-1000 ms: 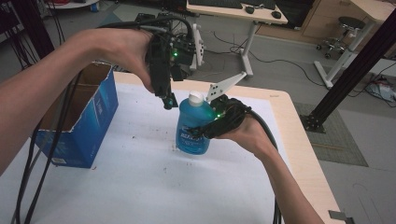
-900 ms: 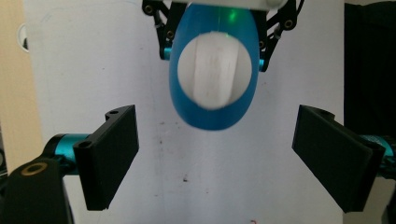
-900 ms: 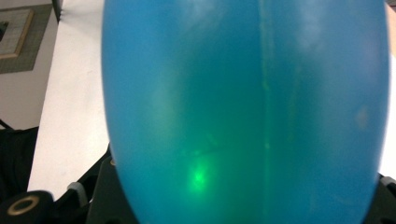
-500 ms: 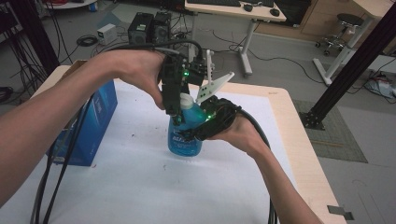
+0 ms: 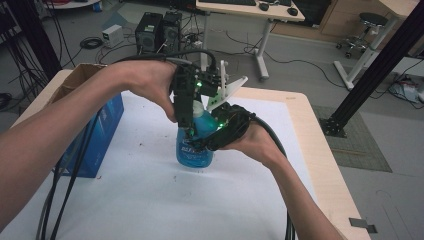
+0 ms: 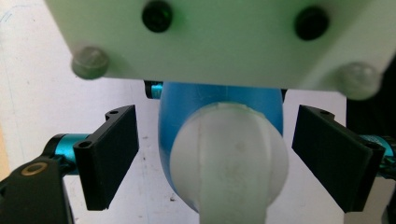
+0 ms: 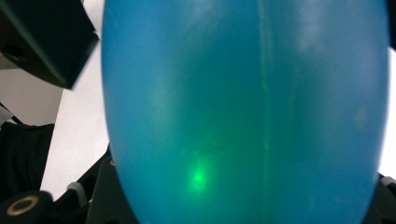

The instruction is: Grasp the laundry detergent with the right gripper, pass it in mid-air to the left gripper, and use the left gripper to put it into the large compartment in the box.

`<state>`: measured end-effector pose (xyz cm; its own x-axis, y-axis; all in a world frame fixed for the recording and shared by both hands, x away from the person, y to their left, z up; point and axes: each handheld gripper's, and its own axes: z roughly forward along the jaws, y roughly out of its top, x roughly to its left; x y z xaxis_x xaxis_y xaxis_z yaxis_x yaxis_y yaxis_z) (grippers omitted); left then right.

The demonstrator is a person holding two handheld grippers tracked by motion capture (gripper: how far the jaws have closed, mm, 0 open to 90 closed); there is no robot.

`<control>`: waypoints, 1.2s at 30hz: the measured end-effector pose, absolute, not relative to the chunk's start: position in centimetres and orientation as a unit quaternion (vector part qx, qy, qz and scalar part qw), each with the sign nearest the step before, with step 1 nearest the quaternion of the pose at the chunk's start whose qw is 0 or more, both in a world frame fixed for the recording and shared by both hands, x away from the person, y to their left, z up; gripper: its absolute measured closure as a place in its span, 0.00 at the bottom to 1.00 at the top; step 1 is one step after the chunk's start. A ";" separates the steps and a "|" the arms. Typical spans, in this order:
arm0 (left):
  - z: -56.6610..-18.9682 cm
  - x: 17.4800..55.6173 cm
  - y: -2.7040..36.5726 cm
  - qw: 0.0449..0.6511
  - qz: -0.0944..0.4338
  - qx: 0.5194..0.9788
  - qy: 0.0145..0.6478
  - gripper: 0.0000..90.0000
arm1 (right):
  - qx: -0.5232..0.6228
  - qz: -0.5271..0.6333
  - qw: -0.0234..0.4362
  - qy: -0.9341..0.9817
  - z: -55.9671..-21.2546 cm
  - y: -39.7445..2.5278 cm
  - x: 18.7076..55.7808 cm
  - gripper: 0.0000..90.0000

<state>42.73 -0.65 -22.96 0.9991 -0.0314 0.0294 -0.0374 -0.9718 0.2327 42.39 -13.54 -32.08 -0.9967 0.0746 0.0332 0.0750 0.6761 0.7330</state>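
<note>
On the white-topped desk (image 5: pixel 125 200), the blue bottle (image 5: pixel 194 150) stands near centre with the right tool (image 5: pixel 210 142) clamped on its body from 3 o'clock, while the left tool (image 6: pixel 224 163) straddles the white cap (image 6: pixel 229 163) wide open, so an off-centre squeeze could probably tip it.

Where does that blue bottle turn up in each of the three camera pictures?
High view: the blue bottle stands at the table's middle, under both grippers.
Left gripper view: seen from above at centre, its white cap between the open jaws.
Right gripper view: its blue body is pressed close to the lens, across most of the picture.
Shared landmark: the white tabletop behind it.
</note>
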 end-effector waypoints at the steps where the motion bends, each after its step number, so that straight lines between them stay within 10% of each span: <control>1: -23.0 42.7 -0.7 0.118 0.014 0.993 -0.015 0.16 | -0.041 -0.400 0.000 -0.915 -32.1 -13.5 42.4 0.52; 36: -23.2 42.7 -0.4 0.133 0.014 0.991 -0.022 0.28 | -0.044 -0.398 0.002 -0.917 -32.1 -13.5 42.2 0.51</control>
